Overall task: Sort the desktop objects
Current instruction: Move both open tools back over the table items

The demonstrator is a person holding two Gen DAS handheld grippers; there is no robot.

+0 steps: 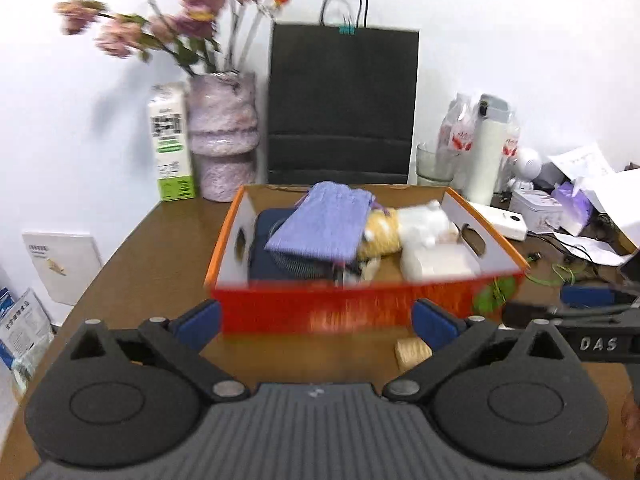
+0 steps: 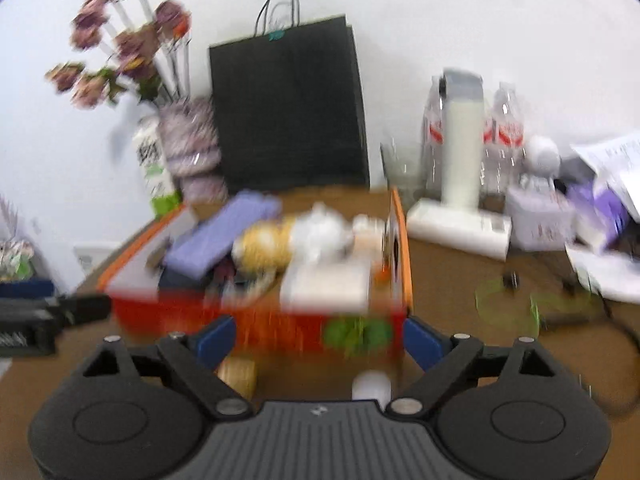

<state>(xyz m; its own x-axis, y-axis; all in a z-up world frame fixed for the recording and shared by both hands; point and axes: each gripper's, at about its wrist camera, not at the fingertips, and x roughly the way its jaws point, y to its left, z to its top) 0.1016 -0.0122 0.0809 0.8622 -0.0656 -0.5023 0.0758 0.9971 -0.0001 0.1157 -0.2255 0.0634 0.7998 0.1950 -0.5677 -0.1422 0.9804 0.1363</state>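
An orange cardboard box (image 1: 316, 312) (image 2: 280, 328) stands on the brown desk, holding a lilac pouch (image 1: 320, 224) (image 2: 224, 232), a dark blue case (image 1: 264, 240), a yellow soft toy (image 1: 382, 236) (image 2: 264, 248) and white items (image 1: 432, 240) (image 2: 324, 276). My left gripper (image 1: 316, 320) stands open just short of the box's front wall, nothing between its fingers. My right gripper (image 2: 320, 338) is open too, facing the box's front right corner. A twine roll (image 1: 412, 354) (image 2: 238, 374) lies in front of the box, and a white rounded object (image 2: 372, 388) sits by the right gripper.
Behind the box stand a black paper bag (image 1: 342, 104), a flower vase (image 1: 222, 136), a carton (image 1: 170, 140), a glass (image 1: 434, 162) and a white bottle (image 1: 486, 148). Papers, tissue packs and cables (image 1: 580, 224) crowd the right side. The right gripper's body (image 1: 592, 320) shows at the left view's right edge.
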